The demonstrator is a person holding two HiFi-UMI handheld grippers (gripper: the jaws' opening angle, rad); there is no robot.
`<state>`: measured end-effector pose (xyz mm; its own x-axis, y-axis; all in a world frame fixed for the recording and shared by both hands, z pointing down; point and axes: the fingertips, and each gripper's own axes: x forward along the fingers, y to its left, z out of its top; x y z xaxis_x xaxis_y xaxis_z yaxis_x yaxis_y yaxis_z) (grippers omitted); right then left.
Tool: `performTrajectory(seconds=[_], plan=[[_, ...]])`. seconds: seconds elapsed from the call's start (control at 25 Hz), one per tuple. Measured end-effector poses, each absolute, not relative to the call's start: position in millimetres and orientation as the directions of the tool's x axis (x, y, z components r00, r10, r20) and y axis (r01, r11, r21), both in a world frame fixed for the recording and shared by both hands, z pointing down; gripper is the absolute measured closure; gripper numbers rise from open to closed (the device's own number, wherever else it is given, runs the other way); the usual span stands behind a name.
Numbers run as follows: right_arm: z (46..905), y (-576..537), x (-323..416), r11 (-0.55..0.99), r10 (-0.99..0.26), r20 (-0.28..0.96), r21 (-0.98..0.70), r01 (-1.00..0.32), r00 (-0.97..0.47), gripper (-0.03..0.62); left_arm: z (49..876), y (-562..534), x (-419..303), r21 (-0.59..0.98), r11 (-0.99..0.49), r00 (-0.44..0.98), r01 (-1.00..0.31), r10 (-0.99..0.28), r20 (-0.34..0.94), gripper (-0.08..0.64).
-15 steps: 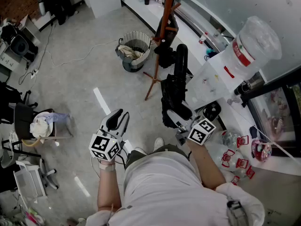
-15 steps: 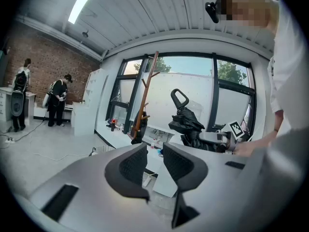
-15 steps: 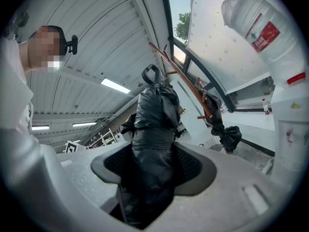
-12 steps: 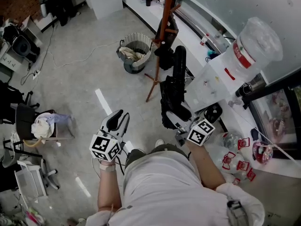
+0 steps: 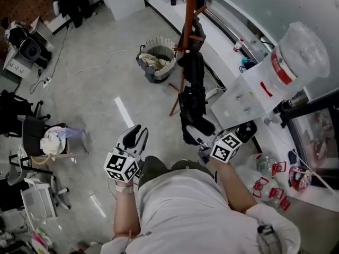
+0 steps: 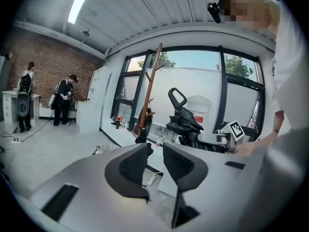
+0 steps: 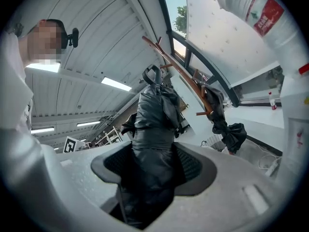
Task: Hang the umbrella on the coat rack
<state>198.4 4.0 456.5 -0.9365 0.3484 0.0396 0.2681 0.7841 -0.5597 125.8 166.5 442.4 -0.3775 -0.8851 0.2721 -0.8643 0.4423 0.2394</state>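
Observation:
The black folded umbrella [image 5: 193,107] stands nearly upright in my right gripper [image 5: 204,137], whose pads are shut on its bunched fabric [image 7: 153,144]. Its loop handle [image 7: 151,74] points up toward the brown wooden coat rack [image 5: 189,15], with the top end just below the rack's pegs. A dark cloth [image 7: 227,124] hangs from one peg. In the left gripper view the umbrella [image 6: 186,122] and the coat rack [image 6: 147,100] show ahead. My left gripper [image 5: 135,137] hovers to the left over the floor, its jaws a narrow gap apart with nothing between them.
A waste bin [image 5: 157,61] stands left of the rack's feet. A water dispenser with a big bottle [image 5: 296,52] and a white cabinet [image 5: 249,97] are at the right. Office chairs [image 5: 32,136] stand far left. Two people [image 6: 65,100] stand at the far wall.
The umbrella's top has swung left, closer to the rack's pole. The head view has shifted a little. The left gripper has stayed put.

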Motion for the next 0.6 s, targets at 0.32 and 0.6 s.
performTrajectory(seconds=[0.32,0.6], plan=[[472,9,132,0.794,0.313,0.07,-0.566,0.22,-0.947,0.327,465,162,54,0.281,0.39,-0.316,-0.877,-0.908,0.275,0.46],[475,32,40,0.819,0.205,0.096,-0.562,0.117,-0.974,0.327,471,164,-49,0.291,0.241,-0.161,-0.926,-0.948,0.274,0.46]])
